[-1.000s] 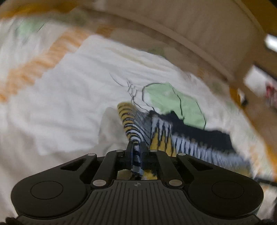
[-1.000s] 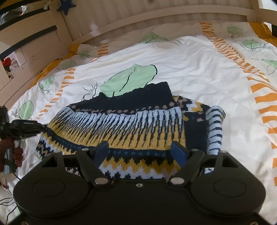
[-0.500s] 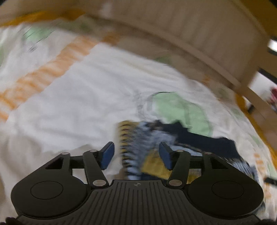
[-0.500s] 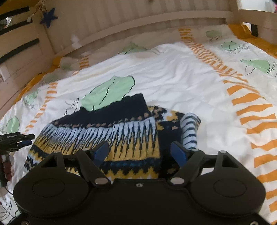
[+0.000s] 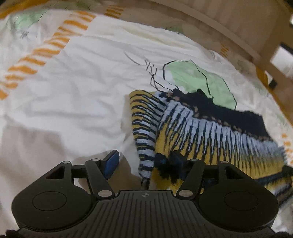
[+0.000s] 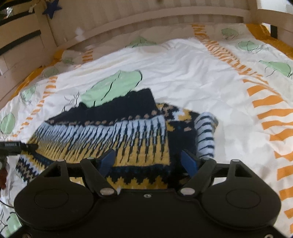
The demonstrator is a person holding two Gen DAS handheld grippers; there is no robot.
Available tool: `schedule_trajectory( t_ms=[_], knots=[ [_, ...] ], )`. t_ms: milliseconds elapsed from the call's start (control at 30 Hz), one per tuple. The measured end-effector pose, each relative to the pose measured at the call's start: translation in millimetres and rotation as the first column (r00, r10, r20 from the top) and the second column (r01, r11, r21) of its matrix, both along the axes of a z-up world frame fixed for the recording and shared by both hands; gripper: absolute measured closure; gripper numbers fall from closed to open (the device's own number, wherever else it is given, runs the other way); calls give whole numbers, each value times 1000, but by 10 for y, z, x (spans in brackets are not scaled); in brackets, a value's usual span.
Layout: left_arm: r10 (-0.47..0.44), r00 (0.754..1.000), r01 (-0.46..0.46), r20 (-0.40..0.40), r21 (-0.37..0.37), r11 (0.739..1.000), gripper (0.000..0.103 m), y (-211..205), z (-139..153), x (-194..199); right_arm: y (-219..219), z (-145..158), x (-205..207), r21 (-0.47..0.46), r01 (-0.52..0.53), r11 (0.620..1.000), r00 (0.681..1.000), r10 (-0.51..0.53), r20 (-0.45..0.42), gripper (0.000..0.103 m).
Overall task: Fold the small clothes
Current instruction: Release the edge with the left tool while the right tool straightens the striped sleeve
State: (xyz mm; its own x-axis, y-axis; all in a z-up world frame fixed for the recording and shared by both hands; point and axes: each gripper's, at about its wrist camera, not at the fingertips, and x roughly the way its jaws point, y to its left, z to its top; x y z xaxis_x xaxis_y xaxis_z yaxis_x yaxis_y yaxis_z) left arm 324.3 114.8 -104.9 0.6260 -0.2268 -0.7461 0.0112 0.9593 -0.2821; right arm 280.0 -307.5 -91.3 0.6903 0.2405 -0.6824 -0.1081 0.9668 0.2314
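Note:
A small knitted sweater (image 6: pixel 117 135), patterned in navy, yellow and pale blue, lies partly folded on the bed. In the left wrist view the sweater (image 5: pixel 210 131) has a striped sleeve (image 5: pixel 144 131) folded over its left edge. My left gripper (image 5: pixel 144 163) is open, its jaws on either side of the sleeve's cuff. My right gripper (image 6: pixel 150 161) is open and empty just above the sweater's lower hem. A second striped sleeve (image 6: pixel 206 135) lies bunched at the sweater's right side. The left gripper (image 6: pixel 16 146) shows at the far left of the right wrist view.
The bed is covered by a white duvet (image 6: pixel 201 76) with green leaves and orange stripes. A curved wooden headboard (image 6: pixel 146 16) runs along the far side. A wooden bed rail (image 5: pixel 256 42) stands at the right in the left wrist view.
My left gripper opened and let go of the striped sleeve, which now lies on the sweater's edge. My right gripper stayed open, and its view shifted slightly over the sweater.

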Motion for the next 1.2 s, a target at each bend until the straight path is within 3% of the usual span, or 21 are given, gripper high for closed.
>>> schedule_trajectory(
  t_ms=[33, 67, 100, 167, 233, 300, 333, 400, 433, 467, 700, 900, 1200],
  knots=[
    [-4, 1000, 4, 2, 7, 1000, 40, -13, 0, -6, 27, -30, 14, -15, -4, 1000, 1000, 4, -14, 52],
    [-5, 1000, 5, 1, 5, 1000, 40, -9, 1, -13, 58, -49, 20, -43, -5, 999, 1000, 4, -23, 82],
    [-3, 1000, 3, -2, -2, 1000, 39, 2, 0, -10, 94, -49, 15, -90, -10, 996, 1000, 8, -21, 91],
    [3, 1000, -3, -6, -16, 1000, 36, 34, -4, -5, 108, -42, -3, -148, -9, 989, 1000, 5, -24, 91],
    [6, 1000, -6, -6, -16, 1000, 33, 20, -15, 18, 44, -69, 11, -113, 9, 994, 999, -14, -47, 91],
    [2, 1000, -2, -10, -11, 1000, 31, 18, -8, 10, 43, -45, 0, -110, 2, 994, 999, -6, -37, 86],
    [0, 1000, 0, -14, -8, 1000, 29, 14, 2, 10, 47, -15, -22, -105, 0, 994, 1000, -2, -22, 76],
    [-4, 1000, 4, -21, -3, 1000, 26, 0, 10, 16, 21, 33, -48, -95, 14, 995, 1000, -14, 0, 51],
    [-5, 1000, 5, -23, 1, 1000, 25, -7, 15, 17, -5, 46, -55, -87, 27, 996, 1000, -27, 8, 29],
    [-4, 1000, 4, -25, 2, 1000, 25, -6, 17, 19, -40, 56, -65, -77, 44, 996, 999, -44, 12, 16],
    [15, 998, -15, -53, -5, 1000, 25, -4, 39, 36, -388, 15, -124, 59, 199, 978, 979, -197, -44, 16],
    [4, 998, -4, -64, 13, 1000, 25, -35, 35, 49, -479, -232, -36, 183, 241, 953, 958, -204, -200, 3],
    [-8, 997, 10, -79, 21, 1000, 19, -57, 14, 77, -410, -300, 188, 150, 226, 962, 945, -180, -273, 0]
  ],
)
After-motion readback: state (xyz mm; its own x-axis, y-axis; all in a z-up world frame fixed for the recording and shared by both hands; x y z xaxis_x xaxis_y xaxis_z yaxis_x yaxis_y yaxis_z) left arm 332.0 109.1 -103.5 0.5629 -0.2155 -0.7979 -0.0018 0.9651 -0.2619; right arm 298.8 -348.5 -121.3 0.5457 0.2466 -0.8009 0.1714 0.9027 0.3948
